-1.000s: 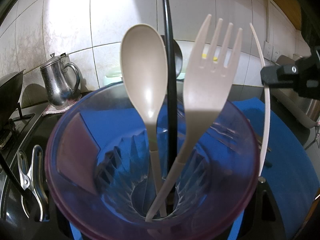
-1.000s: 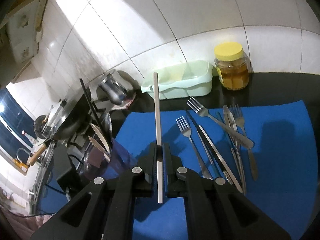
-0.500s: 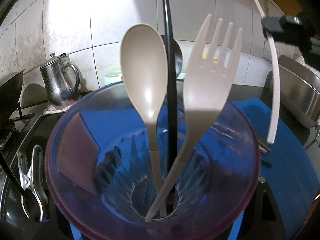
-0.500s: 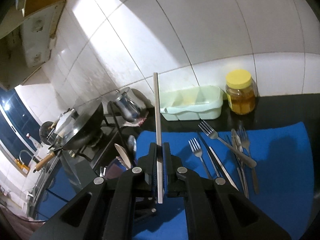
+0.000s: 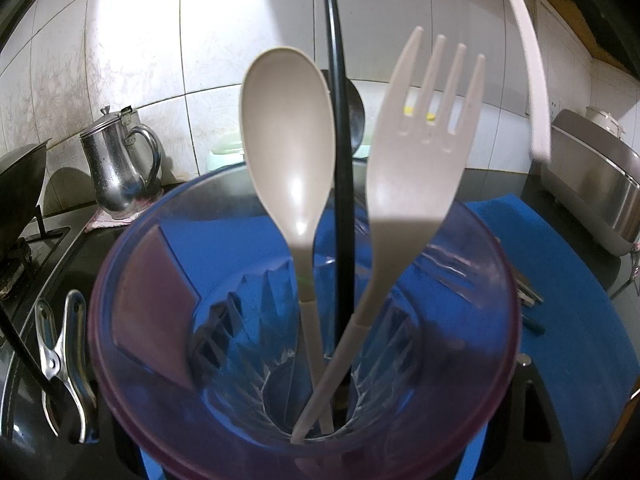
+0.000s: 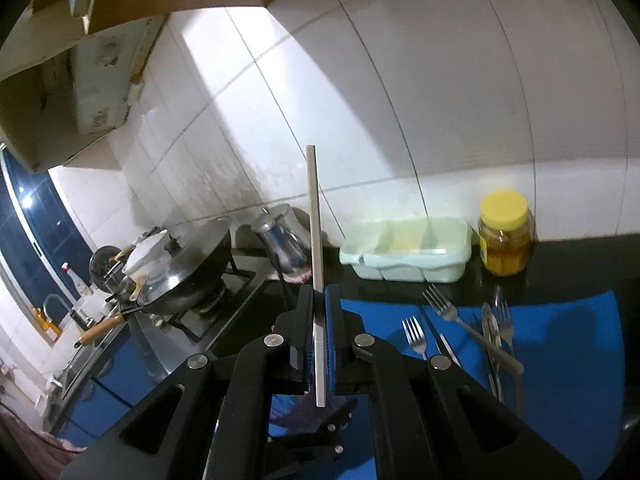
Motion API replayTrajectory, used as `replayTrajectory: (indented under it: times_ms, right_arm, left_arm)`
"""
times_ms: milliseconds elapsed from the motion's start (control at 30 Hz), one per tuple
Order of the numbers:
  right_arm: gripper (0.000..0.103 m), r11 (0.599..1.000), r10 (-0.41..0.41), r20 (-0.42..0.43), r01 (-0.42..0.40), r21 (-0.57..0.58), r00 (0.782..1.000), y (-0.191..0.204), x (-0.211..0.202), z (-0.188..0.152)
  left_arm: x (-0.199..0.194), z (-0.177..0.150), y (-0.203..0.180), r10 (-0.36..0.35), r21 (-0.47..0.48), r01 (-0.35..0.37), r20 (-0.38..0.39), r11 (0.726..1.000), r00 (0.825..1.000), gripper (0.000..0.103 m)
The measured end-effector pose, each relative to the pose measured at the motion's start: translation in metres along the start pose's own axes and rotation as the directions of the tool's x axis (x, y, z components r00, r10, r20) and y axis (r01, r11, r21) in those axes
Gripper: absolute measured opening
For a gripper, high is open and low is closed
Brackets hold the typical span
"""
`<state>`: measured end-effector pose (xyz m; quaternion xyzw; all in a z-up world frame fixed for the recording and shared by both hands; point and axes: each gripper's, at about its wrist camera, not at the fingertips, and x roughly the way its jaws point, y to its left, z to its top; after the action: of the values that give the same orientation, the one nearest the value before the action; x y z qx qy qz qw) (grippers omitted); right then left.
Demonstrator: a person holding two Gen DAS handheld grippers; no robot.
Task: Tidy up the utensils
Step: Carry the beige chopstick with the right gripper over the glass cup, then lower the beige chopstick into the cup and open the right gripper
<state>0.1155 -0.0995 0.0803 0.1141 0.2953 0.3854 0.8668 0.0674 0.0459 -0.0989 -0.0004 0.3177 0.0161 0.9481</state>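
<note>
The right claw is clamped on a pale flat utensil handle, gripping it low so most of its length stands up past the fingers toward 12 o'clock. Its working end cannot be seen from the right wrist view. The left claw is not itself visible; judging by how the purple cup fills that camera, it is probably holding the cup, but I cannot tell its width.

To finish this step well, I would carry the pale piece over the cup mouth, tip its free end down, and aim for the open gap at about 3 o'clock inside the rim, clear of the beige spoon, the beige fork and the black handle already standing there. Release only once the end is below the rim, or it may tip out.

The left wrist view shows the cup's contents and the pale piece hanging at 1 o'clock above the rim. Only the right wrist view shows the metal forks and knives waiting on the blue mat on the tabletop.
</note>
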Motion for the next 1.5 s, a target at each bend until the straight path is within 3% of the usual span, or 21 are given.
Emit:
replayTrajectory:
  times_ms: [200, 467, 1233, 1500]
  right_arm:
    - [0.007, 0.998, 0.044, 0.02, -0.043, -0.048, 0.999, 0.019, 0.006, 0.011]
    - [0.007, 0.986, 0.085, -0.039, -0.09, -0.142, 0.996, 0.042, 0.03, 0.009]
    - [0.007, 0.982, 0.114, -0.24, -0.145, -0.118, 0.964, 0.036, 0.073, -0.017]
    - [0.008, 0.985, 0.107, -0.251, -0.137, -0.105, 0.962, 0.033, 0.075, -0.017]
  left_arm:
    - [0.0, 0.0, 0.0, 0.001, 0.001, -0.001, -0.001, 1.0, 1.0, 0.084]
    - [0.0, 0.0, 0.0, 0.001, 0.001, -0.001, -0.001, 1.0, 1.0, 0.084]
    - [0.0, 0.0, 0.0, 0.001, 0.001, -0.001, -0.002, 1.0, 1.0, 0.084]
    - [0.0, 0.0, 0.0, 0.001, 0.001, -0.001, -0.002, 1.0, 1.0, 0.084]
